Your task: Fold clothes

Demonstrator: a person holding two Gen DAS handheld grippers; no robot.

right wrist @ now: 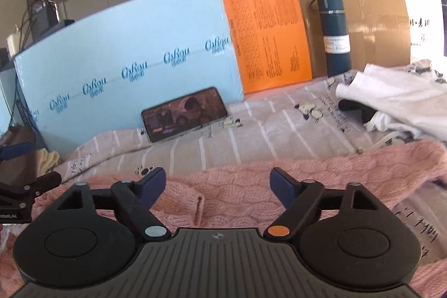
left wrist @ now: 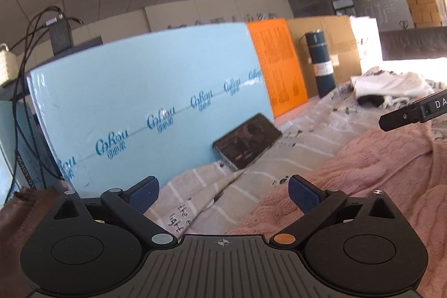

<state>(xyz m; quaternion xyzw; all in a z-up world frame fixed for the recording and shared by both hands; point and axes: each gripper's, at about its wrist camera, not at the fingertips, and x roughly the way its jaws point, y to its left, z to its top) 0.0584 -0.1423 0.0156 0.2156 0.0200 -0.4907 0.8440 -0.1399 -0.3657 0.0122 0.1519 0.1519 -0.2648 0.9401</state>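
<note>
A pink cable-knit sweater [right wrist: 237,186] lies spread on a grey striped bedsheet [right wrist: 251,136]; it also shows in the left wrist view [left wrist: 377,180]. My right gripper [right wrist: 218,186] is open and empty, hovering just above the sweater's middle. My left gripper [left wrist: 223,193] is open and empty, over the sweater's left edge where it meets the sheet [left wrist: 212,194]. The right gripper's finger shows in the left wrist view [left wrist: 402,116] at the right. The left gripper shows at the left edge of the right wrist view [right wrist: 25,186].
A phone [right wrist: 184,113] leans against a light blue foam board [right wrist: 125,60]. An orange sheet [right wrist: 265,32], cardboard [right wrist: 374,24] and a dark blue flask [right wrist: 335,32] stand behind. A white and black garment pile [right wrist: 391,99] lies at the right.
</note>
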